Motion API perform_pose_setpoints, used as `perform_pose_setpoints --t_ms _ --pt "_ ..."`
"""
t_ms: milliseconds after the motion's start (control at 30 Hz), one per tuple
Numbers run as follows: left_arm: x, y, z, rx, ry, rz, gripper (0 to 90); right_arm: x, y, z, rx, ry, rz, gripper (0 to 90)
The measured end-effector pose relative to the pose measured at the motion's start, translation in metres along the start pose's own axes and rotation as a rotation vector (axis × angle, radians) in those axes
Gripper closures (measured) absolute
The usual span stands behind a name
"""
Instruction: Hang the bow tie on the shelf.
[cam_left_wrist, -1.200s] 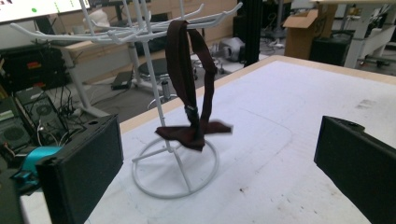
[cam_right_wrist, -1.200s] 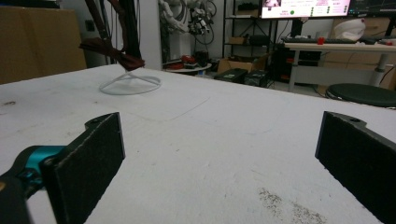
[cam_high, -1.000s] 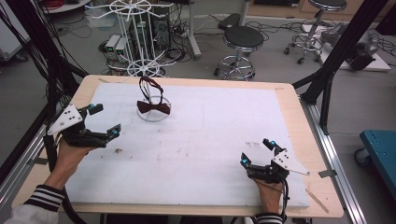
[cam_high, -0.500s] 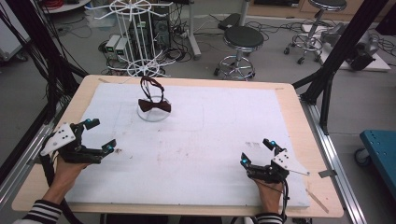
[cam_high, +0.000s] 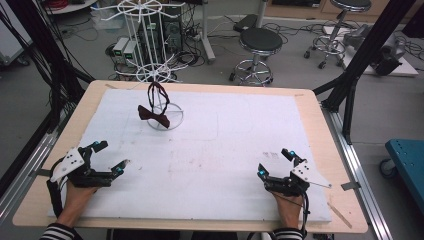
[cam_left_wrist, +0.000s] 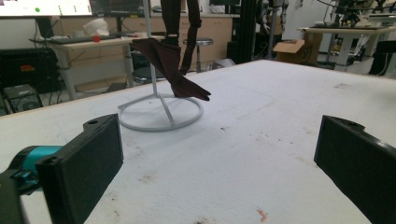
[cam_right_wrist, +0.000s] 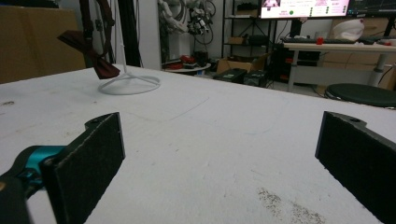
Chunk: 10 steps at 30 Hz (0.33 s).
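A dark maroon bow tie (cam_high: 154, 115) (cam_left_wrist: 172, 65) (cam_right_wrist: 88, 44) hangs by its strap from a white wire stand (cam_high: 168, 120) (cam_left_wrist: 161, 114) (cam_right_wrist: 130, 84) at the back left of the white mat. My left gripper (cam_high: 111, 157) (cam_left_wrist: 217, 163) rests near the mat's front left corner, open and empty, pointing toward the stand. Low at the front right, my right gripper (cam_high: 273, 162) (cam_right_wrist: 217, 161) is also open with nothing between its jaws.
The white mat (cam_high: 225, 150) covers a wooden table (cam_high: 320, 130). A tall white wire rack (cam_high: 150, 30) stands on the floor behind the table, with a black stool (cam_high: 260, 47) and black frame posts (cam_high: 350, 95) nearby.
My left gripper has drawn back from the stand toward the front left corner. The bow tie now hangs tilted on the stand. The right gripper has stayed put.
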<state>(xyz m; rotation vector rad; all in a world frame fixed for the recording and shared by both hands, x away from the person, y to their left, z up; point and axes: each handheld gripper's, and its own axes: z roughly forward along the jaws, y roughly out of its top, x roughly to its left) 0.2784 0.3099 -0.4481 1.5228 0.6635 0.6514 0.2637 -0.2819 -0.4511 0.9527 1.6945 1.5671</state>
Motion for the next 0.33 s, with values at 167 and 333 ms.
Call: perform_pose_setpoints --t_ms 167,333 --pt "0.0001 -0.0037 -0.0010 -0.026 -0.005 -0.001 1.7 -0.0003 0.0000 0.0001 0.000 0.001 0.002 0.7" --pt "-0.0004 -0.0040 -0.0015 -0.027 0.002 0.004 1.7 0.0000 0.0000 0.0000 -0.001 0.001 0.004 0.7"
